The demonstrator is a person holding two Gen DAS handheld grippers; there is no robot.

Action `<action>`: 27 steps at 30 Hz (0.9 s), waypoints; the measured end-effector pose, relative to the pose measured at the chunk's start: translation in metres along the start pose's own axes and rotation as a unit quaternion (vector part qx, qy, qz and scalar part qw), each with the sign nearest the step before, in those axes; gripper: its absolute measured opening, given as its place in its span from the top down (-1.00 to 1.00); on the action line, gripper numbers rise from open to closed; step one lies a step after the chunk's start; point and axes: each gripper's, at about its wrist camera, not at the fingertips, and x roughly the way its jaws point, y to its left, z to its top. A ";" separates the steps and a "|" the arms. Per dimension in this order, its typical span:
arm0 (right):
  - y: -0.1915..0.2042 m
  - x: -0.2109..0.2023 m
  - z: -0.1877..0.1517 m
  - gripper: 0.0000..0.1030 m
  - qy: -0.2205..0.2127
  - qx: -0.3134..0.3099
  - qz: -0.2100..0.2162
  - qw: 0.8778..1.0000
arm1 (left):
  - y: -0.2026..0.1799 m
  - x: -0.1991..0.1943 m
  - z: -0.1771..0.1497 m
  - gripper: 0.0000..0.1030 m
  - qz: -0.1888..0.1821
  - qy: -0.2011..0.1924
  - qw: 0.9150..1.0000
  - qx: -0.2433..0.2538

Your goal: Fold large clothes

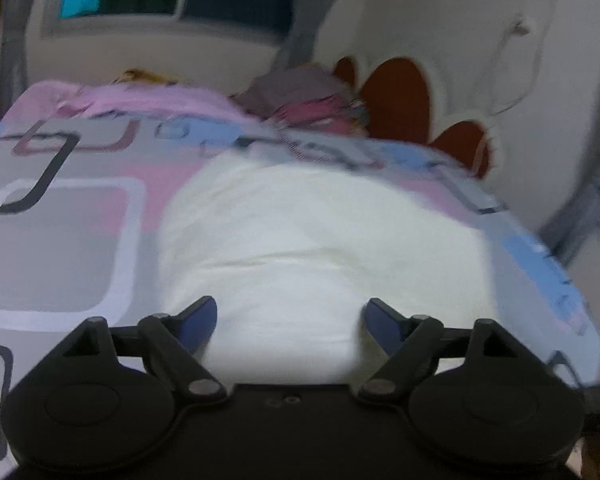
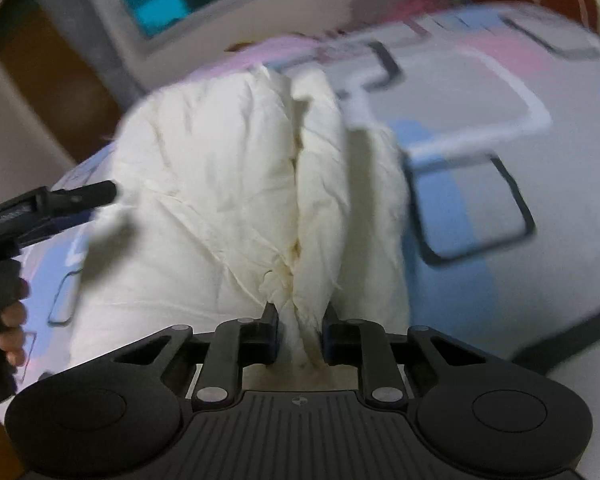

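Cloth of the white garment (image 2: 220, 184) runs lengthwise away from the right gripper (image 2: 300, 328), pinched on its bunched near edge, while the left gripper (image 1: 291, 320) hangs spread just above its own end.

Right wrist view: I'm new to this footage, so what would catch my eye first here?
The bulky white garment heaped on the patterned bedspread, with the right gripper pinching a bunched fold at its near edge. At far left, the left gripper hangs over the garment's side, jaws wide apart in its own view.

The heaped clothes (image 1: 312, 100) at the bed's far end are blurred past telling apart.
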 end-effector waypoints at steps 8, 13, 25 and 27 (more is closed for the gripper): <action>-0.003 -0.028 0.015 0.18 -0.036 -0.008 -0.020 0.999 | -0.006 0.033 -0.004 -0.72 0.031 0.024 0.999 0.005; 0.023 -0.059 0.038 0.11 -0.146 -0.053 -0.054 0.986 | -0.005 0.025 -0.003 -0.69 0.031 0.020 0.999 -0.002; 0.038 0.052 0.086 0.11 -0.153 -0.074 -0.101 0.980 | -0.007 0.032 -0.007 -0.84 0.033 0.011 0.999 -0.006; 0.030 0.069 0.086 0.11 -0.142 -0.064 -0.107 0.982 | 0.001 0.039 -0.008 -0.91 0.032 0.015 0.999 -0.021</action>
